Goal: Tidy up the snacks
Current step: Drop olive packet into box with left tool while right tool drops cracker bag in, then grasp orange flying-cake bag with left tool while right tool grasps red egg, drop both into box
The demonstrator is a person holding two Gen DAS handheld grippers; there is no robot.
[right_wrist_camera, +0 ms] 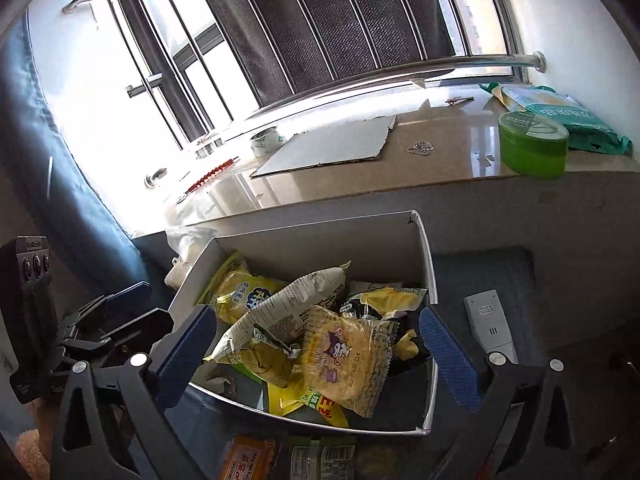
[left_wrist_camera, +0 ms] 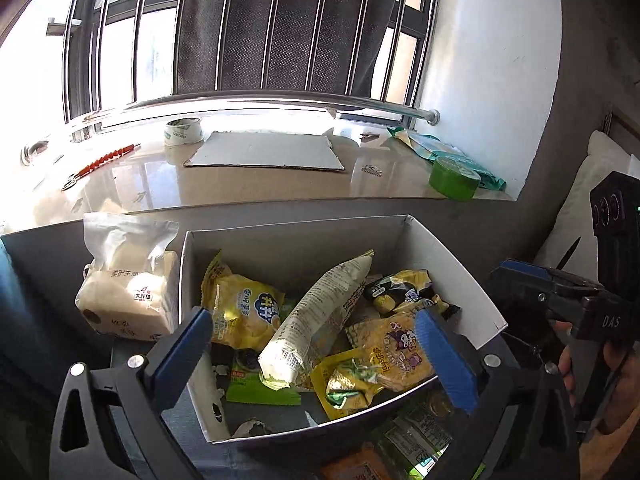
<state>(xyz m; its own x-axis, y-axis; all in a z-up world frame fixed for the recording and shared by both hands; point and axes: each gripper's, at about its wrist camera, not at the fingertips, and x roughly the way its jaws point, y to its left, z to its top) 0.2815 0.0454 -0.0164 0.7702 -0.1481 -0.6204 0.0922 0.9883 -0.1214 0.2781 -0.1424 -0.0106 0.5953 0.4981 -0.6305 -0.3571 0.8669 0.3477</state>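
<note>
Both grippers, left (left_wrist_camera: 316, 354) and right (right_wrist_camera: 316, 350), hover with fingers spread and empty over the box (left_wrist_camera: 452, 264) of snacks (left_wrist_camera: 320, 312) lying between and ahead of them. Only the right view shows a remote (right_wrist_camera: 490, 320) beside its right finger; only the left fully shows a tissue pack (left_wrist_camera: 128, 284) beyond its left finger.

**Legible markings**

"DAS" in pale letters on the dark body of the right gripper (left_wrist_camera: 520, 280), seen from the left wrist view. "4" and "大升级" on the white tissue pack (left_wrist_camera: 130, 280) beside the white box (left_wrist_camera: 460, 276). Print on the snack packets inside the box is too small or distorted to read reliably.
</note>
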